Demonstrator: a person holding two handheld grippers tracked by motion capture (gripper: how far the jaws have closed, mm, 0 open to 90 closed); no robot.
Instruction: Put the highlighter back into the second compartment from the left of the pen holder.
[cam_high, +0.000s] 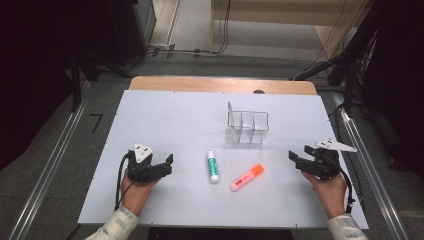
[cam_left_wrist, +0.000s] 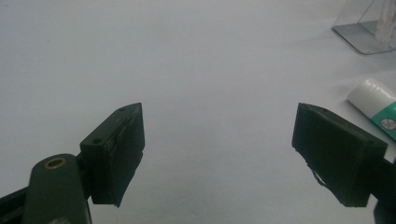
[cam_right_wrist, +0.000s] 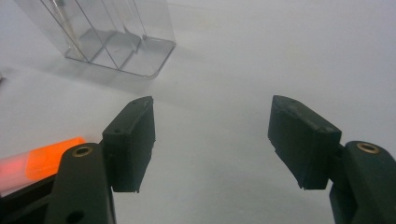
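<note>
Left gripper (cam_high: 167, 164): jaws wide apart, nothing between them, touching nothing; it hangs low over the left of the bench (cam_high: 165, 115). Right gripper (cam_high: 297, 159): same, jaws wide, nothing held, at the right edge of the bench, pointing inward

Count: 1 glue stick (cam_high: 213, 166), 1 orange highlighter (cam_high: 247, 177), 1 clear plastic organizer (cam_high: 246, 126) with dividers, 2 grippers

Glue stick lies flat near the bench centre, right of the left gripper, apart from it. Highlighter lies flat just right of the glue stick, between both grippers, well left of the right one. Organizer stands upright beyond both items, farther from the person
</note>
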